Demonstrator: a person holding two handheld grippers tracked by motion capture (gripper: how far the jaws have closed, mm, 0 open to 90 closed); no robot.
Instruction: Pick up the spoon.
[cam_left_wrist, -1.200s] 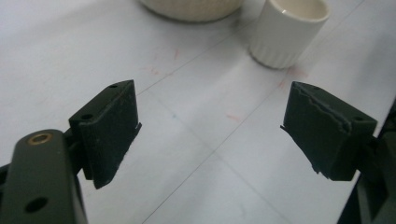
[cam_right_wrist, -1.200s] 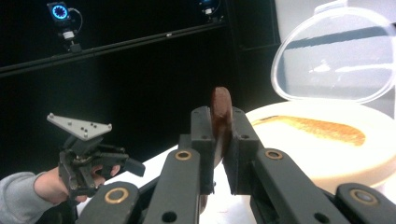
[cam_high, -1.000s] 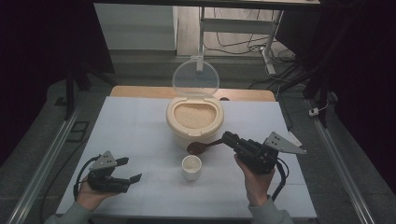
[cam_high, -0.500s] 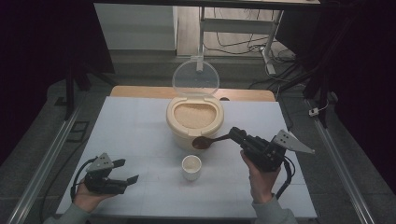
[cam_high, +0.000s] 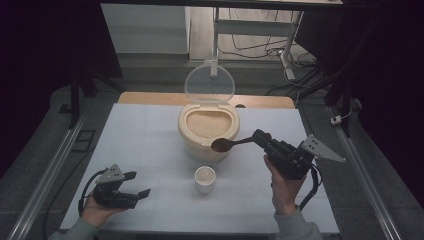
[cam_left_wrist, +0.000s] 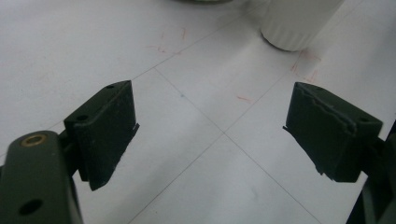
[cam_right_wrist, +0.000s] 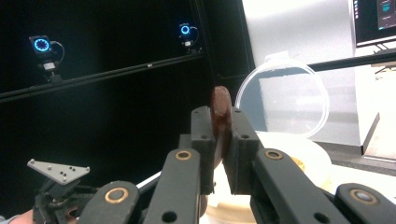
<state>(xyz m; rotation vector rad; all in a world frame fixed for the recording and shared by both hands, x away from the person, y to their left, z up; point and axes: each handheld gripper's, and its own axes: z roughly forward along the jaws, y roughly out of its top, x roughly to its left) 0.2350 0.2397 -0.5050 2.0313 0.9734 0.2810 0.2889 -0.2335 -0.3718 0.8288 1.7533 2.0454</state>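
Brown wooden spoon, bowl level

Open tabletop left of the rice container; small cup just before it.

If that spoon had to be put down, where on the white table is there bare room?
Bare stretches lie left of the rice container, between it and the table edge, and along the near edge between the left gripper and the small cup. The middle is crowded: container, cup and the spoon held by the right gripper.
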